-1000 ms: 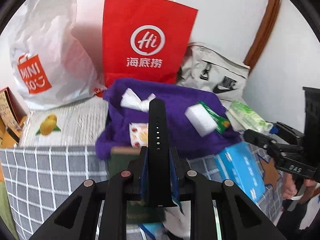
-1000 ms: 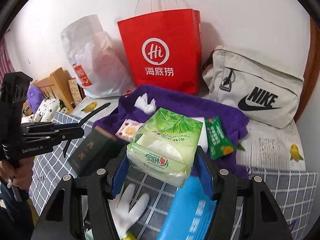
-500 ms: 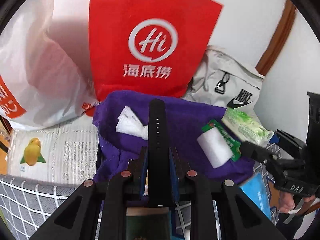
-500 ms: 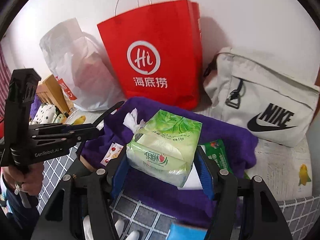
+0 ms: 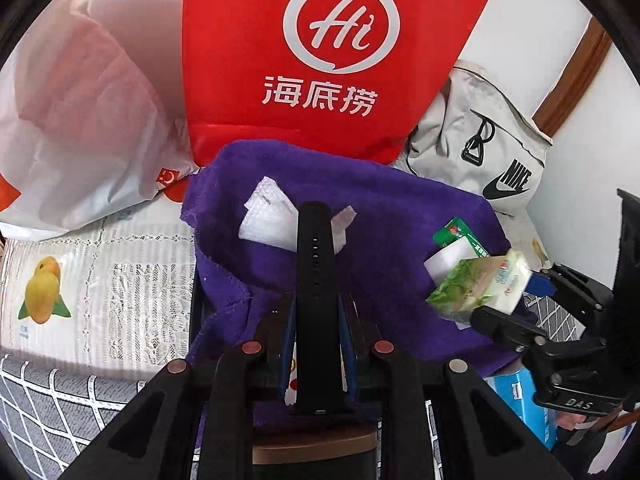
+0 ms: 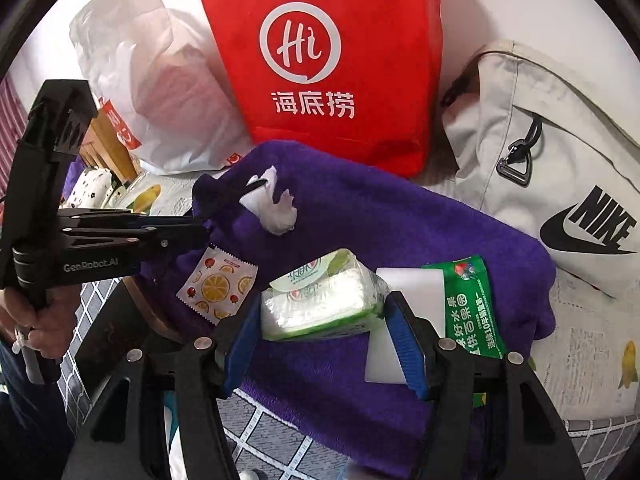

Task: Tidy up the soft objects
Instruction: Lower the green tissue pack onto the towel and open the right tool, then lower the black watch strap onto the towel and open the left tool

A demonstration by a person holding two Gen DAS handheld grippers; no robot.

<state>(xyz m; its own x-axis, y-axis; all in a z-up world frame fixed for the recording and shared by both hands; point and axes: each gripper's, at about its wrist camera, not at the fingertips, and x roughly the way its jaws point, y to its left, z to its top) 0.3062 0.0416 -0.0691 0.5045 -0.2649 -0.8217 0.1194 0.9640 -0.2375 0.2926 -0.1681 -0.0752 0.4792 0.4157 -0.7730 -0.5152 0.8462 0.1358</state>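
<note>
My left gripper (image 5: 316, 320) is shut on a black watch strap (image 5: 315, 264) that stands up between the fingers, over a purple towel (image 5: 392, 216). A crumpled white tissue (image 5: 268, 224) lies just beyond the strap. My right gripper (image 6: 324, 320) is shut on a green tissue pack (image 6: 320, 296), low over the same towel (image 6: 360, 216). The pack also shows in the left wrist view (image 5: 480, 284). A white sponge (image 6: 408, 292), a green sachet (image 6: 472, 304) and an orange-print sachet (image 6: 218, 284) lie on the towel.
A red paper bag (image 6: 332, 60) stands behind the towel, a white plastic bag (image 6: 152, 80) to its left, a beige Nike bag (image 6: 560, 168) to its right. A blue pack (image 5: 524, 400) lies on the checked cloth (image 5: 52, 400). A dark box (image 5: 316, 448) sits under the left gripper.
Both grippers have moved forward over the purple towel. The right gripper has lowered and tipped the tissue pack down close to the towel. The strap stays gripped.
</note>
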